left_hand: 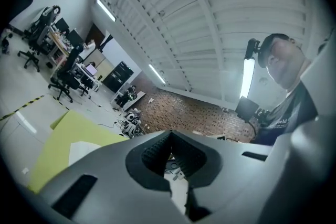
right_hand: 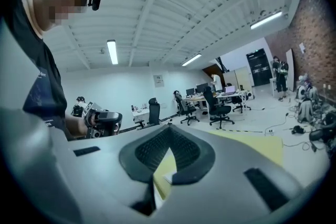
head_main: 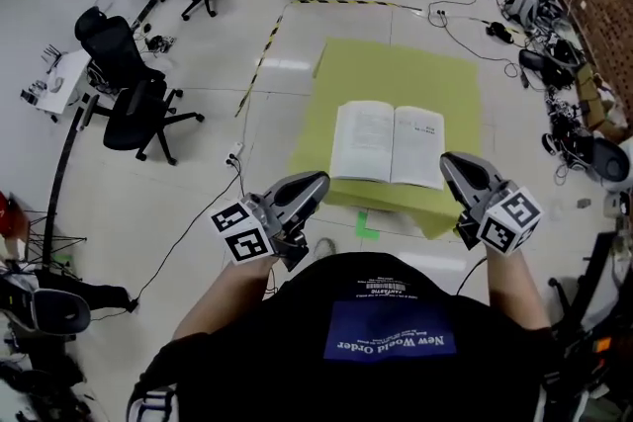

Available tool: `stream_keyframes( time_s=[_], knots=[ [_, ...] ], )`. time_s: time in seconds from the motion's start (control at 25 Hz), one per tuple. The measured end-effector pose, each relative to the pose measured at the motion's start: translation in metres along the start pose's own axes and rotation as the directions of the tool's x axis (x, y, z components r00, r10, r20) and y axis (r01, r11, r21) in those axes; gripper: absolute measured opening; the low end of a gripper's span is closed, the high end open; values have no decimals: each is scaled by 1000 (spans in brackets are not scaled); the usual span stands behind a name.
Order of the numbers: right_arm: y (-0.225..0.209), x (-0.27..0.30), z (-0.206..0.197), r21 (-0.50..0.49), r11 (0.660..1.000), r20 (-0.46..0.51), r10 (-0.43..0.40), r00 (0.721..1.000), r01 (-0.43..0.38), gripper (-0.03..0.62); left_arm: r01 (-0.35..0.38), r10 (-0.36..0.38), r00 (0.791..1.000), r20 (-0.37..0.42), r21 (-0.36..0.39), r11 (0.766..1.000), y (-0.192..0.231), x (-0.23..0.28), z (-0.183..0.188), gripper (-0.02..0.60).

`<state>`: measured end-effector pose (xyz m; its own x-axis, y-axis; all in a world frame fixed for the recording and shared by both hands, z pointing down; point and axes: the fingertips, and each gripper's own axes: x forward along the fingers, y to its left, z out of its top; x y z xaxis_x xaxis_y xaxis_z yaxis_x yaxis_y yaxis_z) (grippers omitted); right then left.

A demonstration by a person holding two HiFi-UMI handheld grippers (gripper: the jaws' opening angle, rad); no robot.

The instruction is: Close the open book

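Status: not started, as far as I can see. The open white-paged book (head_main: 388, 145) lies flat and face up, both pages spread, on the yellow-green rectangular tabletop (head_main: 396, 74). It sits close to the near edge, roughly centred in front of the person. No page or cover is lifted.

Left grey two-jaw gripper (head_main: 318, 181): jaws pressed together, nothing between them. The left gripper view shows the pads meeting, with only background through the notch. The tip sits just off the book's near-left corner, apart from it.

Right grey two-jaw gripper (head_main: 448, 160): jaws also pressed together, empty. In the head view its tip overlaps the book's near-right edge, and I can't tell there whether it touches the page or hangs above it. The right gripper view shows yellow surface and a sliver of white page through the notch, so my read is it's short of contact.

Done: nothing beyond one tool on each side of the book.

Left to do:
- get under one half at its outer edge
- swing it over the spine onto the other half
- press it flat

With both tools closed, I'd expect a flip with the tips rather than a pinch; otherwise the jaws must part first. That's judgement only.

Risk: the book may slide on the tabletop when one side is levered. The other tool could pin the opposite page.
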<state>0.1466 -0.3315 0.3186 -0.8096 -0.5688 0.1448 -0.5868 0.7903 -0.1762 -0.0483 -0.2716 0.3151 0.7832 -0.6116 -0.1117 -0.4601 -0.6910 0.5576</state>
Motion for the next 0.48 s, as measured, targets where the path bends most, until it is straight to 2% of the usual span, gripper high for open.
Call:
stream_keyframes(
  time_s=[0.2, 0.36, 0.48],
  knots=[
    [-17, 29, -16, 79, 994, -53, -77, 996, 81, -14, 87, -88, 996, -31, -48, 995, 46, 18, 9, 8],
    [-15, 54, -27, 126, 977, -92, -161, 983, 172, -14, 170, -176, 982, -70, -84, 982, 87, 14, 19, 8],
    [-30, 63, -39, 237, 948, -102, -193, 976, 212, -4, 205, -215, 972, -93, -111, 972, 113, 22, 17, 8]
  ],
)
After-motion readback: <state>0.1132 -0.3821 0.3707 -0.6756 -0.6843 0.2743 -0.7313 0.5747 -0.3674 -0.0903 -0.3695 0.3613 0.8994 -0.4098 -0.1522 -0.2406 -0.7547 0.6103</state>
